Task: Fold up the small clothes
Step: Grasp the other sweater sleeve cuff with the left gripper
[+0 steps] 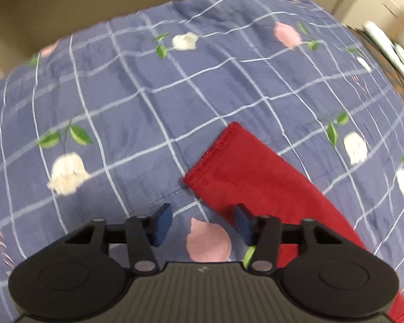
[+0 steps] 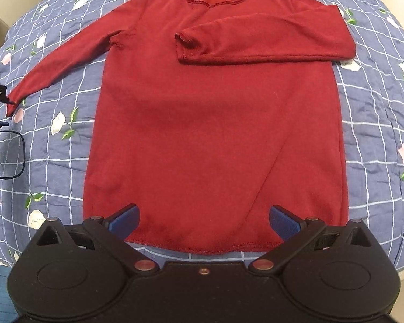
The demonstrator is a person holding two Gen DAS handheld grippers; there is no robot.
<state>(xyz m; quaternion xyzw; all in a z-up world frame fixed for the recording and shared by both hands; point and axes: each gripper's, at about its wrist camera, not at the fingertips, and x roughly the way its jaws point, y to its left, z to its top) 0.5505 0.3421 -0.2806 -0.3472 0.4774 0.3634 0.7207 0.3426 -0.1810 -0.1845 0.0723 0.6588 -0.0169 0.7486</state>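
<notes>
Bare bedspread (image 2: pixel 377 113) flanks the red sweater (image 2: pixel 212 123) on both sides; a dark cable (image 2: pixel 18 158) loops near the outstretched sleeve (image 2: pixel 62 62).

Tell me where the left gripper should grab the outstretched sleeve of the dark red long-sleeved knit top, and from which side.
Probably pinch the stitched cuff of the unfolded sleeve. It lies flat on the blue checked floral bedspread, extended away from the dark red long-sleeved knit top, with its end edge free. The open left gripper sits just short of it, so come in from beyond the cuff end.
</notes>
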